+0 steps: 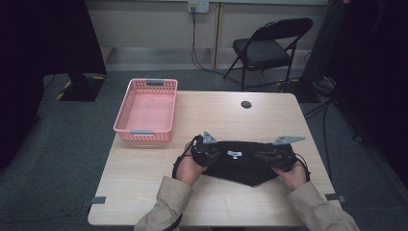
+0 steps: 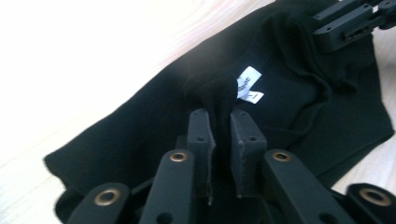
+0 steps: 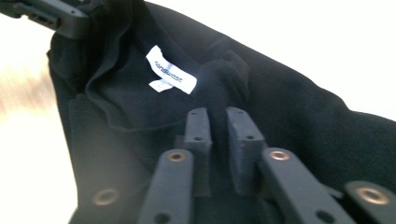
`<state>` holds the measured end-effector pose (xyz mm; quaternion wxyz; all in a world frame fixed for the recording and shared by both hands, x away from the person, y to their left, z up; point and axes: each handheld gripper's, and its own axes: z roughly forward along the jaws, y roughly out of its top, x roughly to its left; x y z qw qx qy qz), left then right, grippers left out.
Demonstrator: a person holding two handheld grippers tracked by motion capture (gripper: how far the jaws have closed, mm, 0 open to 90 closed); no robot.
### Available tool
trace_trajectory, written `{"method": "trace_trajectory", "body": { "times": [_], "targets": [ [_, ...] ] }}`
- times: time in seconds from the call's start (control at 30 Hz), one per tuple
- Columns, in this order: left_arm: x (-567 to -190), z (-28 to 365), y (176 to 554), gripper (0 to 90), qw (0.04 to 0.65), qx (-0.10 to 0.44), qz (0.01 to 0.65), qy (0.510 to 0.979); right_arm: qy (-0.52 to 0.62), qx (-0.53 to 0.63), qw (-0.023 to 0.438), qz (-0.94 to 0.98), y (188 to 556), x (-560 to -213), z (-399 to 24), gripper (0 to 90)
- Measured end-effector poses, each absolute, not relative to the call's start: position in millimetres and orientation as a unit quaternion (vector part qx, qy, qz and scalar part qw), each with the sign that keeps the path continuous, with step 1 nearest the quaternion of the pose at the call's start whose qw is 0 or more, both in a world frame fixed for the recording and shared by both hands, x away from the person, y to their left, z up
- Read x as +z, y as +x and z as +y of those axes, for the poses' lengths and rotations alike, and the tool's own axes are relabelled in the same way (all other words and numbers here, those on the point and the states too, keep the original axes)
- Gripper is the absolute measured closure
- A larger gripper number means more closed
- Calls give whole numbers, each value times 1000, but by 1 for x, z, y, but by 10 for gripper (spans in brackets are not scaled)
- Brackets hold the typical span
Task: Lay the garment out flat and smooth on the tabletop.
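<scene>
Basket (image 1: 146,110) left behind garment (image 1: 243,166)

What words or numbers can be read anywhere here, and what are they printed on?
Nothing can be read with certainty.
White label sewn inside the black garment: one line of dark print, too blurred to read, in the right gripper view.
Smaller tab below it: a single mark, too blurred to tell, in the left gripper view.
Pink basket, table, folding chair: no text seen.

White tag (image 3: 171,70) on black garment (image 3: 289,116) (print unreadable).
</scene>
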<state>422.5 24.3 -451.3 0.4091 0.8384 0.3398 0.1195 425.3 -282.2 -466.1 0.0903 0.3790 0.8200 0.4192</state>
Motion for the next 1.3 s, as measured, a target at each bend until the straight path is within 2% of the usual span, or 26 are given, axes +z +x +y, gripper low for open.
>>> {"method": "trace_trajectory", "body": {
  "times": [0.33, 1.3],
  "targets": [
    [-447, 27, 422, 833, 421, 98, 345, 833, 367, 421, 85, 825, 422, -458, -284, 860],
    [-403, 39, 438, 832, 433, 122, 355, 820, 361, 433, 117, 818, 437, -409, -294, 861]
  ]
}}
